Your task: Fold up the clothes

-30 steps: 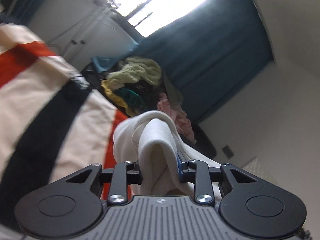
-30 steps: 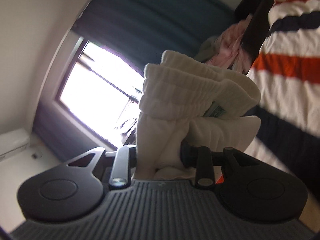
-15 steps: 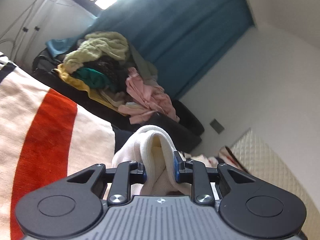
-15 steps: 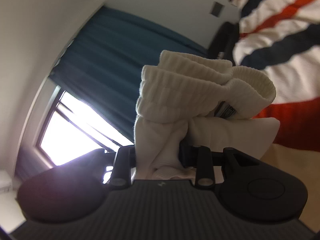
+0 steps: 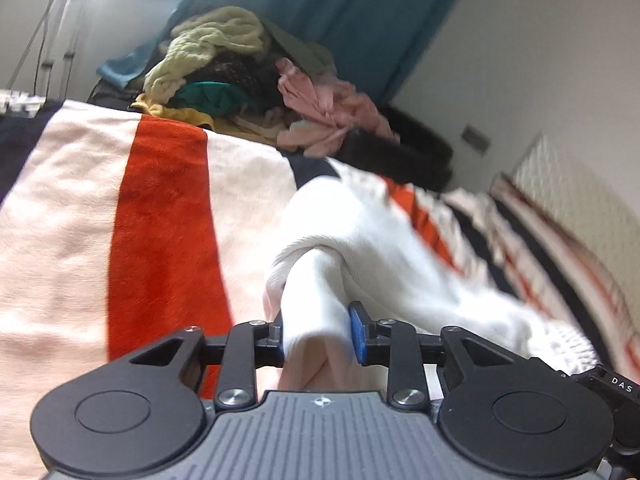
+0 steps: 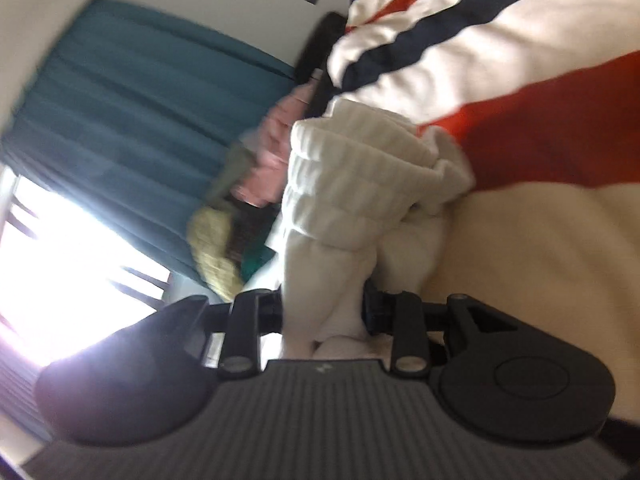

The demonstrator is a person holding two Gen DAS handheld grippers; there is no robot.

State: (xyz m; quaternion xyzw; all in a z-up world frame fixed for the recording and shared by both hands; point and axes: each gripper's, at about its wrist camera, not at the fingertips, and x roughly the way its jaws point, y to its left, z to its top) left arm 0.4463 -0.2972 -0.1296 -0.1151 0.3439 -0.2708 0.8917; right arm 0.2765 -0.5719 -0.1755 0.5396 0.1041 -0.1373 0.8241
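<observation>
Here the white garment point(image 5: 360, 240) sits bunched between the pads of the left tongs point(image 5: 318, 334), trailing forward and right over the striped blanket point(image 5: 160, 216); the jaws are opening, cloth still between them and touching both pads; the right tongs point(image 6: 324, 312) likewise clasp a thick ribbed fold of the garment point(image 6: 352, 176), jaws opening too; a second ago both views looked toward window and curtain point(image 5: 340, 12); now the blanket fills the left view, the clothes pile point(image 5: 248, 80) beyond it.
</observation>
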